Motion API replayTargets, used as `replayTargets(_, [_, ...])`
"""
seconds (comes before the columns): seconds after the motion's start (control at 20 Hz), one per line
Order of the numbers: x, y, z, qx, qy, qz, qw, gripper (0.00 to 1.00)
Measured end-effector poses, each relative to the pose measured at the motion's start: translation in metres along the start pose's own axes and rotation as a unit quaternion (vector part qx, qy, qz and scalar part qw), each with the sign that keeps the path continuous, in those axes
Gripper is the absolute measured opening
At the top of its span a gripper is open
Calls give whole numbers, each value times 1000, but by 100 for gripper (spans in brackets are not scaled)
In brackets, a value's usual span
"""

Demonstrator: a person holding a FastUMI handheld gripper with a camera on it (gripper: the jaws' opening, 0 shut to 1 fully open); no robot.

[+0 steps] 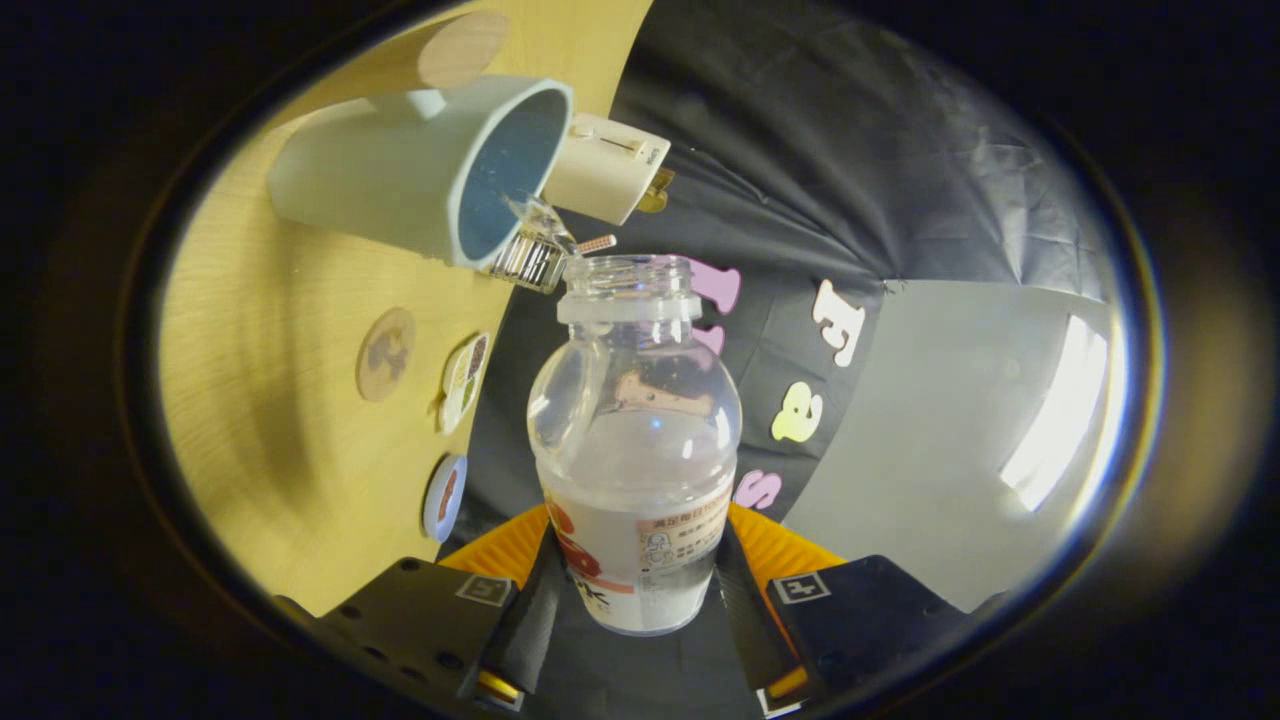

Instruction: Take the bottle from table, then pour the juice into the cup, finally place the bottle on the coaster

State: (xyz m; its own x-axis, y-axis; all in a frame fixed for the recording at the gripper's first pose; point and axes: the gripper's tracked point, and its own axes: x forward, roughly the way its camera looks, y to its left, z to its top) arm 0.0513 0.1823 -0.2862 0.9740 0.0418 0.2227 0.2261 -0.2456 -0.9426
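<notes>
Clear plastic bottle (634,440) with open threaded neck and no cap is clamped between the two fingers of the gripper (634,590), one finger pressed on each side of the lower body; jaws closed down to bottle width. Clear liquid is seen in the bottle's lower part. A wrap label with red-orange print and a small block of text is carried on the bottle; the text is too small to be read.

Whole scene is rolled hard, so the light wooden table (270,400) stands to the left of the bottle as a wall. Pale grey-green cylindrical cup (420,170) with dark blue inside is seen beyond the bottle mouth, up and left of it, its opening turned toward the bottle. A small splash of clear liquid is visible at the cup rim nearest the bottle mouth.

Three round printed coasters (386,353) lie on the table left of the bottle, in a row. A cream boxy appliance (608,167) sits just behind the cup; faint marking on it, unreadable. Black cloth wall and grey floor lie right of the bottle.
</notes>
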Motion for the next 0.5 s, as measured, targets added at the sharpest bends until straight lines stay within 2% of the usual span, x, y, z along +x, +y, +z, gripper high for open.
replayTargets(0.5, [3,-5,4,-42,-18,-6,999,79])
